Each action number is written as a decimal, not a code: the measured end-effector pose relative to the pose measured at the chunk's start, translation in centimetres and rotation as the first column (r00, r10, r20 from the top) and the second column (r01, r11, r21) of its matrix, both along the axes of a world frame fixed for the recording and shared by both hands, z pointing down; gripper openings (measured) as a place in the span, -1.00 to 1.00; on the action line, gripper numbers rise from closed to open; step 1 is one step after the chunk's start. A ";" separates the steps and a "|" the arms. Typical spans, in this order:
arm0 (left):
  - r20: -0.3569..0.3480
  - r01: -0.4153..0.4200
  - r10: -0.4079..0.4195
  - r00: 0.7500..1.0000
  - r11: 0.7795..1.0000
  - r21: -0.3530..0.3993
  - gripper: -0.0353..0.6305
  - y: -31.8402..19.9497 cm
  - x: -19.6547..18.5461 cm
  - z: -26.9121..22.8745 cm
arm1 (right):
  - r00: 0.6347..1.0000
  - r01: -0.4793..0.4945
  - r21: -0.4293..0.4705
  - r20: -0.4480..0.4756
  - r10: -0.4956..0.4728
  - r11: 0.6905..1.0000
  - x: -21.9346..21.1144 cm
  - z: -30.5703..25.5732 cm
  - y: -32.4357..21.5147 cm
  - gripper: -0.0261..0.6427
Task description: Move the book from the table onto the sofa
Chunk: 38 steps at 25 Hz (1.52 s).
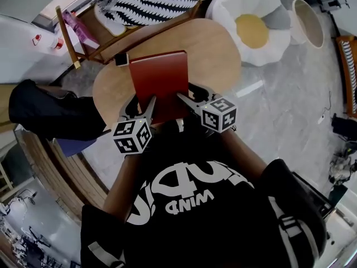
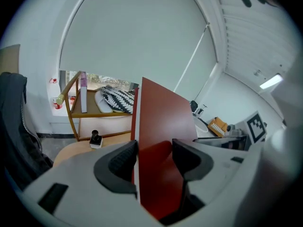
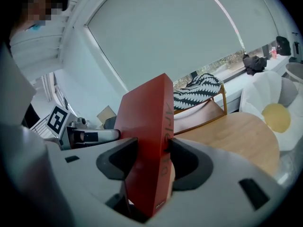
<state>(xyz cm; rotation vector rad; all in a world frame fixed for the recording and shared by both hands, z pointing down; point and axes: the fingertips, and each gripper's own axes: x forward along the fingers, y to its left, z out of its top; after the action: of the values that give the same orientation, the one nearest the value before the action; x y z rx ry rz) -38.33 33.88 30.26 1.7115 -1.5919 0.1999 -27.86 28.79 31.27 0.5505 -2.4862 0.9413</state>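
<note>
A red hardback book (image 1: 160, 78) hangs above the round wooden table (image 1: 220, 49), held at its near edge from both sides. My left gripper (image 1: 143, 106) is shut on the book's left near corner. In the left gripper view the red cover (image 2: 163, 126) stands upright between the dark pads, with the gripper (image 2: 154, 151) clamped on it. My right gripper (image 1: 188, 94) is shut on the right near corner. Seen from the right gripper, the spine (image 3: 158, 126) fills the gap of the gripper (image 3: 151, 157). Beyond the table stands a wooden-framed seat with a zebra-striped cushion (image 1: 153, 0).
A small black-and-white object (image 1: 121, 59) lies on the table's far left edge. A white flower-shaped cushion with a yellow centre (image 1: 251, 24) sits at the table's far right. A dark garment (image 1: 50, 113) lies to the left, and a pink book (image 1: 78, 27) leans in the seat's frame.
</note>
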 end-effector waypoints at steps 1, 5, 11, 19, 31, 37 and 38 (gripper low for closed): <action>0.007 -0.013 0.013 1.000 1.000 0.009 -0.15 -0.2 0.1 -0.2 | 1.000 -0.013 0.006 0.001 0.013 1.000 0.2 -0.2 0.0 -0.28; 0.016 -0.083 0.083 0.996 0.996 0.035 -0.15 -0.7 1.9 -0.9 | 0.997 -0.083 0.030 0.001 0.083 0.996 2.3 -0.7 0.3 -0.28; 0.005 -0.225 0.225 0.974 0.973 0.055 -0.15 -1.7 6.4 -1.2 | 0.964 -0.267 0.060 0.006 0.267 0.962 7.4 -1.2 1.1 -0.28; 0.011 -0.424 0.425 0.905 0.903 0.074 -0.15 -3.1 14.2 -1.8 | 0.883 -0.470 0.063 0.020 0.470 0.880 15.6 -1.7 2.3 -0.28; -0.021 -0.617 0.620 0.784 0.784 0.071 -0.15 -4.5 26.4 -1.7 | 0.730 -0.683 0.058 0.017 0.683 0.728 27.5 -2.0 3.8 -0.28; -0.013 -0.664 0.665 0.746 0.746 0.061 -0.15 -5.7 30.6 -1.7 | 0.690 -0.724 0.049 0.025 0.724 0.688 31.5 -1.8 3.2 -0.28; -0.012 -0.664 0.666 0.746 0.745 0.059 -0.15 -5.9 31.1 -1.8 | 0.689 -0.725 0.048 0.026 0.725 0.687 32.0 -1.9 3.0 -0.28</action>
<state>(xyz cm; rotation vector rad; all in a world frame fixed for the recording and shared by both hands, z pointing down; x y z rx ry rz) -7.20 27.94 28.48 2.2581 -0.8919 0.4837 4.11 31.74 29.38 1.6419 -2.2909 1.1269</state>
